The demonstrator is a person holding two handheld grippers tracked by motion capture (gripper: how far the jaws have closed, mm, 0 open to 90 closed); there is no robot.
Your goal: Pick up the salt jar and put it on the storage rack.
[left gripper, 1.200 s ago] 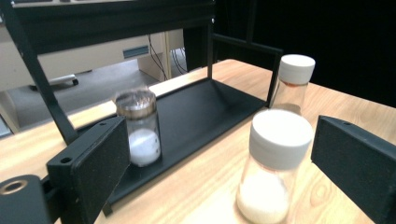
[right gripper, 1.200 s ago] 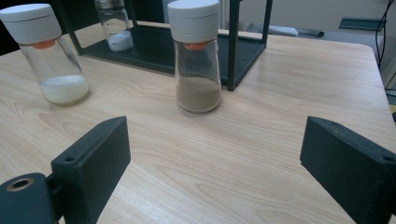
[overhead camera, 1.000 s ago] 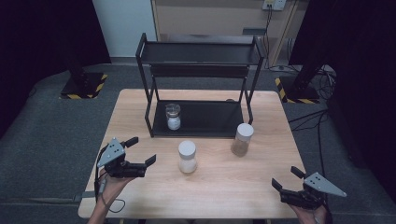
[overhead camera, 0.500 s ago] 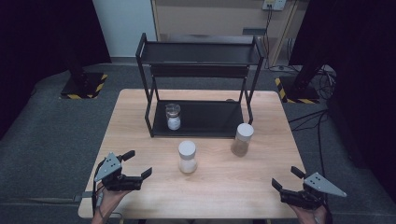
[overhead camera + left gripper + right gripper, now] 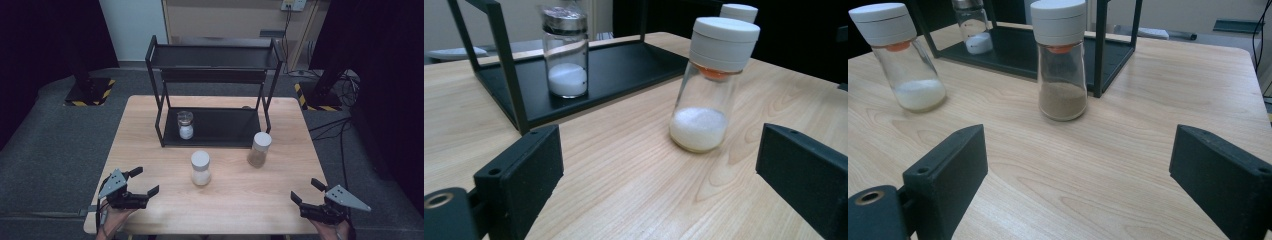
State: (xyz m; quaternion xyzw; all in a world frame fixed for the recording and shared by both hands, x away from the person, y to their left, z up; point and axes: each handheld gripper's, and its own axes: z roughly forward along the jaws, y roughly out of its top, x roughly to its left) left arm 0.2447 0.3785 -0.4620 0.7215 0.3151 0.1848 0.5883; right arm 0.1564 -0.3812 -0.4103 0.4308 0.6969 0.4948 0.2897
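A white-capped shaker of white powder (image 5: 200, 168) (image 5: 714, 85) (image 5: 905, 62) stands mid-table. To its right stands a white-capped shaker of brown powder (image 5: 260, 149) (image 5: 1060, 60). A steel-lidded jar of white powder (image 5: 185, 125) (image 5: 566, 52) sits on the bottom shelf of a black two-tier rack (image 5: 215, 127). My left gripper (image 5: 144, 181) (image 5: 659, 170) is open at the table's front left corner, aimed at the white shaker. At the front right corner my right gripper (image 5: 306, 192) (image 5: 1078, 170) is open, facing the brown shaker. Neither holds anything.
The wooden table (image 5: 145, 130) stands on dark grey floor. Cables (image 5: 345, 85) lie at the back right. A hazard-striped stand base (image 5: 87, 90) sits at the back left.
My left gripper has drawn back toward the front left corner of the table and stayed open. The right gripper and the containers have not moved.
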